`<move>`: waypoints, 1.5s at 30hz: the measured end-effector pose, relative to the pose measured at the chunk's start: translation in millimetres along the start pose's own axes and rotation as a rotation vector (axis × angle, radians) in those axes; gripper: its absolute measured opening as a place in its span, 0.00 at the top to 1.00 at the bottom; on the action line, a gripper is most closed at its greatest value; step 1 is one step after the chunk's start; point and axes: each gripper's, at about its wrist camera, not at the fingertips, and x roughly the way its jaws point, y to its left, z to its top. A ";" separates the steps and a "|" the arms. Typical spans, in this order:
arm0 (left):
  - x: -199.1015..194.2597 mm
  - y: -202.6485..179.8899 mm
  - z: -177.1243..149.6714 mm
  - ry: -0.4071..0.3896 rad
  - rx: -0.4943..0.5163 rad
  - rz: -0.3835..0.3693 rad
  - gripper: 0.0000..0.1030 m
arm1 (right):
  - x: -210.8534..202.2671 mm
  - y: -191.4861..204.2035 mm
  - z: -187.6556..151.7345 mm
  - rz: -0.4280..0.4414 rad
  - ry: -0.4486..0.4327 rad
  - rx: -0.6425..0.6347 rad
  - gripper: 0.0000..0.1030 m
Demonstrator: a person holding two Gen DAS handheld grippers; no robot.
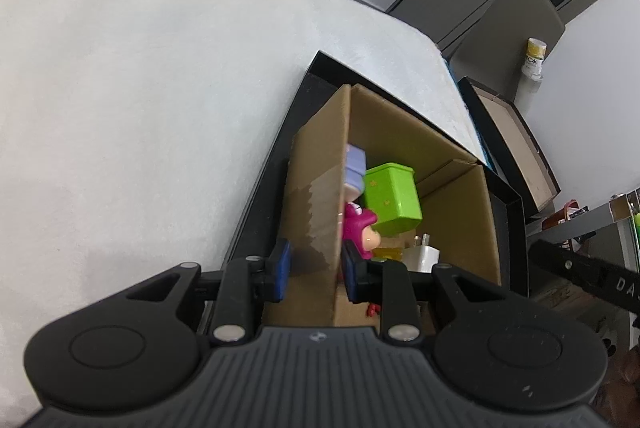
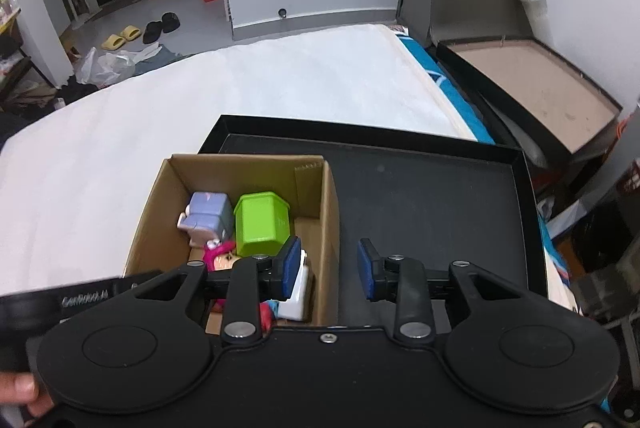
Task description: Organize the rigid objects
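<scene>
1. The toys, including the green box (image 2: 262, 224), grey block figure (image 2: 206, 216), pink figure (image 1: 360, 228) and white plug (image 2: 296, 292), already sit inside the cardboard box (image 2: 240, 164) on the black tray (image 2: 440, 196).
2. I judge sorting nearly done.
3. My left claw (image 1: 316, 270) straddles the box's left wall, not visibly pinching.
4. My right claw (image 2: 330, 268) hangs spread over the right wall, holding nothing.

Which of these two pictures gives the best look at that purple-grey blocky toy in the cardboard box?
The right wrist view: it looks down into the cardboard box and shows the whole purple-grey blocky toy beside the green container. In the left wrist view, the box's wall hides most of the toy, leaving only a sliver.
</scene>
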 end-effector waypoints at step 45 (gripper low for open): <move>-165.5 -129.6 -39.5 -0.095 0.322 0.061 0.22 | -145.5 -87.6 -48.4 0.078 -0.176 0.217 0.00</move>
